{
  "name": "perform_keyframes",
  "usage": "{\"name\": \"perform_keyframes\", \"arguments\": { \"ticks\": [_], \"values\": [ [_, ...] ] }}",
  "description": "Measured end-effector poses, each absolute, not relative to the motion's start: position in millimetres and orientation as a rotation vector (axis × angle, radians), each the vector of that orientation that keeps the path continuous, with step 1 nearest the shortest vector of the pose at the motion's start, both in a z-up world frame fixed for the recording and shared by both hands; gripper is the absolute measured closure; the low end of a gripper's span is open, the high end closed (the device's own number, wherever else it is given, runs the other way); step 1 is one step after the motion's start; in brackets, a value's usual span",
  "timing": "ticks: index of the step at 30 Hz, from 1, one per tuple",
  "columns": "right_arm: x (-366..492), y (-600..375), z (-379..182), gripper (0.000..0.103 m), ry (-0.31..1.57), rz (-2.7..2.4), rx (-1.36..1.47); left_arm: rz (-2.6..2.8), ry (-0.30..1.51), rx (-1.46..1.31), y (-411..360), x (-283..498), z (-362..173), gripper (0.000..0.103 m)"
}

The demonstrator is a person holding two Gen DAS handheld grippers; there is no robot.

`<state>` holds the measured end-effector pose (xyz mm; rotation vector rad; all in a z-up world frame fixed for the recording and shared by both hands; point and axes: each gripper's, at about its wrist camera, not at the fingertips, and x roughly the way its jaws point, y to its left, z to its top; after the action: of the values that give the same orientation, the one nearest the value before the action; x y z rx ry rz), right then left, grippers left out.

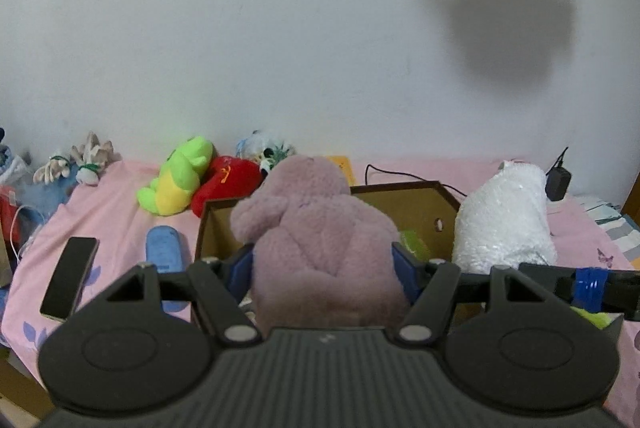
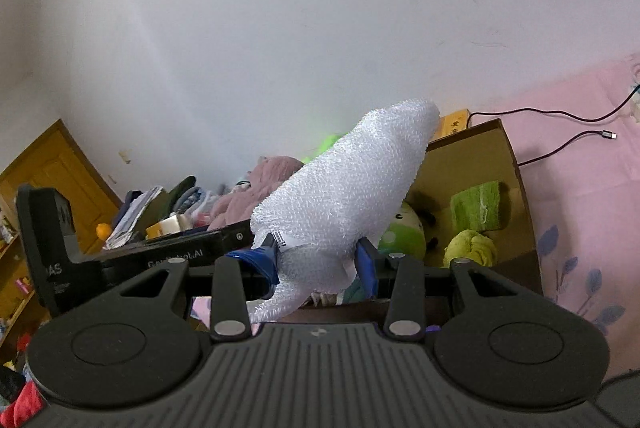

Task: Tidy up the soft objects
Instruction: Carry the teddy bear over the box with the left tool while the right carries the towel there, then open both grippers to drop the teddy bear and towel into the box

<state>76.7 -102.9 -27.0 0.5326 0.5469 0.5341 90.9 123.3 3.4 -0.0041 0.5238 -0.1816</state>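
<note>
Left gripper (image 1: 323, 260) clamped on pink plush (image 1: 320, 228), right gripper (image 2: 316, 260) on white plush (image 2: 344, 188), above cardboard box (image 2: 500, 156).

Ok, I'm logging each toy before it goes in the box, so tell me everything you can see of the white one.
The white plush toy is a long, rounded, tapering shape in nubbly, slightly shiny fabric, with a small barcode tag near its lower end. No face shows. The right gripper is shut on its lower part, blue pads pressing both sides, holding it tilted up over the near edge of the cardboard box. From the left wrist camera it stands just right of the box, beside the pink plush toy.
</note>
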Motion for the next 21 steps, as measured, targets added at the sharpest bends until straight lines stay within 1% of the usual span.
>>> {"name": "perform_keyframes", "arguments": {
  "ticks": [10,17,19,21],
  "values": [
    [104,-92,-53,0.079,0.605,0.437,0.51,-0.154,0.598,-0.009,126,122,-21,0.035],
    [117,-86,-64,0.075,0.642,0.385,0.498,-0.109,0.667,-0.025,128,145,-44,0.034],
    [117,-85,-64,0.075,0.635,0.368,0.486,-0.103,0.68,-0.017,127,150,-49,0.032],
    [117,-85,-64,0.075,0.633,0.377,0.493,-0.097,0.694,-0.016,126,153,-52,0.027]
  ]
}}
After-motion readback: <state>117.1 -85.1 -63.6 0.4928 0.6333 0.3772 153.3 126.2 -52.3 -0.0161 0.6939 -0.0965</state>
